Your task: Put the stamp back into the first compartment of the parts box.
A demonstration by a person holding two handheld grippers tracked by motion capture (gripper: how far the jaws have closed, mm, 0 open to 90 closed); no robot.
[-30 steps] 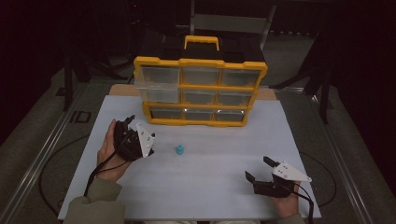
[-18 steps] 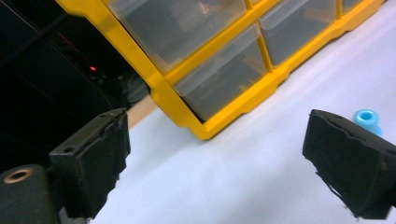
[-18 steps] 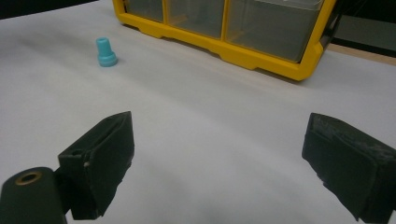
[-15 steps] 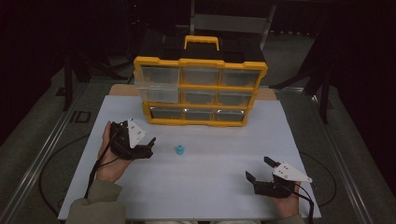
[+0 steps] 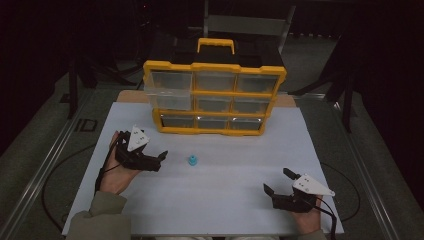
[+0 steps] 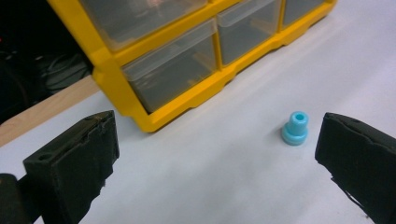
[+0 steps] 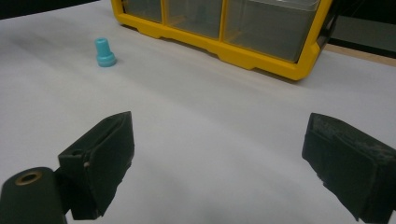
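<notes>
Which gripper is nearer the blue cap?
Left. The left gripper, jaws just opened wide with nothing between them, sits just beside the blue cap, pointing at it. The right gripper rests open near the table's front right corner, well away.

A yellow drawer organiser (image 5: pixel 215 97) stands at the white table's (image 5: pixel 240 200) far edge.

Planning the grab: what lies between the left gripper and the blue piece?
Nothing: bare white table separates the left gripper from the blue piece, seen in the high view.

Black left gripper (image 5: pixel 159 159), grey three-cornered plates, blocky black jaws, trailing black cables, olive sleeve (image 5: pixel 99 217)
</notes>
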